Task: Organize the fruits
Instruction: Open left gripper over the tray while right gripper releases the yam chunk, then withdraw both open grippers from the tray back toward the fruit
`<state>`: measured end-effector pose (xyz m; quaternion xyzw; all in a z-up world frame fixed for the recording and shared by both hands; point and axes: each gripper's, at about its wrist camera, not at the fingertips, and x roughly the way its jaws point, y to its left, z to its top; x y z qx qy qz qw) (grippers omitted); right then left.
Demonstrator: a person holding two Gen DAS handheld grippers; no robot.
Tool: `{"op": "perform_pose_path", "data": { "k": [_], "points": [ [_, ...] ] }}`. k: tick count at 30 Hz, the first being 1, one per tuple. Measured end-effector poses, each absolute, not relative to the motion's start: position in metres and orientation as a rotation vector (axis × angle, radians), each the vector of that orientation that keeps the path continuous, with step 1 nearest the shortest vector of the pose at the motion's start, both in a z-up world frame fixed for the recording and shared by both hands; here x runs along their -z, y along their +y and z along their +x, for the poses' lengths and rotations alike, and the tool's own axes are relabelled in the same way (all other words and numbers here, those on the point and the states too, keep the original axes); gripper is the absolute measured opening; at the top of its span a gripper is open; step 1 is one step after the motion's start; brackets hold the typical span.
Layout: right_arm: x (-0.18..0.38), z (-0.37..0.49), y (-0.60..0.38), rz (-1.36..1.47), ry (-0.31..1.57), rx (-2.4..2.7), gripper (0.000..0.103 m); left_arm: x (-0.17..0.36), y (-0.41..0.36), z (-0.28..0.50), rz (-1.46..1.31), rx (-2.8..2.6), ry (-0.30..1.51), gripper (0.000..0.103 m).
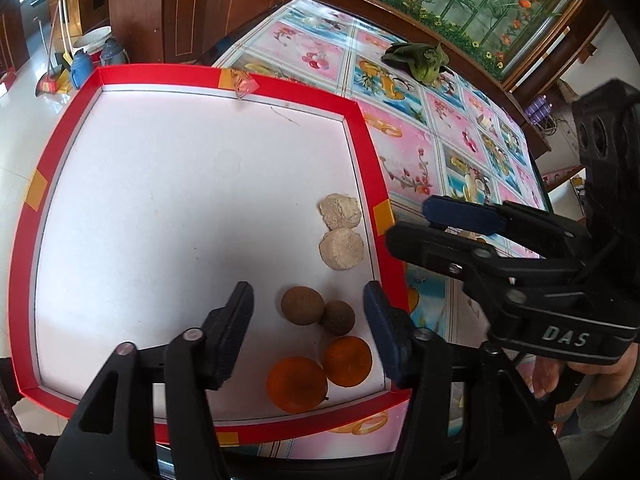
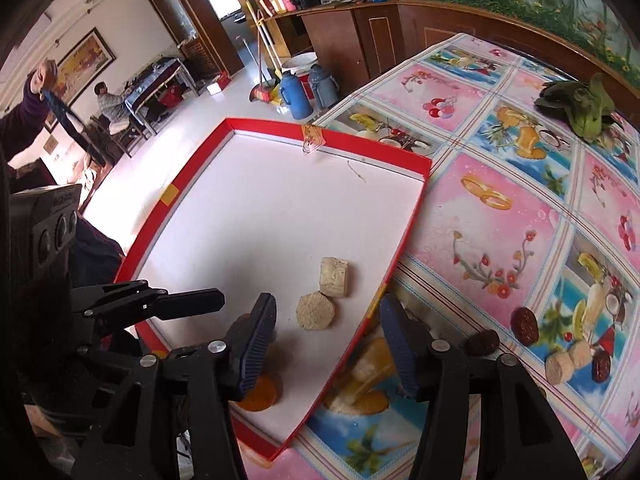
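Note:
A red-rimmed white tray (image 1: 360, 152) lies on the table. In it sit two tan cakes (image 1: 341, 249), two brown round fruits (image 1: 302, 305) and two oranges (image 1: 297, 382). My left gripper (image 1: 308, 320) is open and empty above the brown fruits. My right gripper (image 2: 328, 340) is open and empty over the tray's right edge; it also shows in the left wrist view (image 1: 444, 220). On the tablecloth lie dark red dates (image 2: 525, 325) and two more tan cakes (image 2: 568, 362).
A leafy green vegetable (image 2: 580, 108) lies at the far side of the patterned tablecloth (image 2: 520, 200). Wooden cabinets (image 2: 360, 36) stand behind. Thermos flasks (image 2: 294, 94) and brooms stand on the floor past the table's edge.

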<state>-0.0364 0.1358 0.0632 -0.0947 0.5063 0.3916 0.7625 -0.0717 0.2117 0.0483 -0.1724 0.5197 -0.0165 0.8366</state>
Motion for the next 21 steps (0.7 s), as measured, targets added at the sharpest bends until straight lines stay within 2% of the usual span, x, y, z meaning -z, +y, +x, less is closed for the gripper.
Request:
{"op": "perform_pose_path", "data": {
  "k": [1, 6, 8, 11, 21],
  "points": [
    [-0.066, -0.037, 0.131, -0.190, 1.097, -0.847, 0.060, -0.050, 0.211, -0.072, -0.361, 0.030, 1.092, 0.065],
    [-0.074, -0.041, 0.100, -0.132, 1.084, -0.808, 0.064, -0.059, 0.207, -0.071, -0.346, 0.021, 1.075, 0.065],
    [-0.076, -0.043, 0.087, -0.113, 1.086, -0.793, 0.070, -0.063, 0.204, -0.069, -0.334, 0.023, 1.071, 0.066],
    [-0.072, -0.042, 0.064, -0.083, 1.102, -0.745, 0.070, -0.069, 0.197, -0.065, -0.306, 0.027, 1.057, 0.072],
    [-0.063, -0.030, 0.010, 0.013, 1.130, -0.603, 0.070, -0.080, 0.164, -0.049, -0.247, 0.117, 1.051, 0.072]
  ]
}}
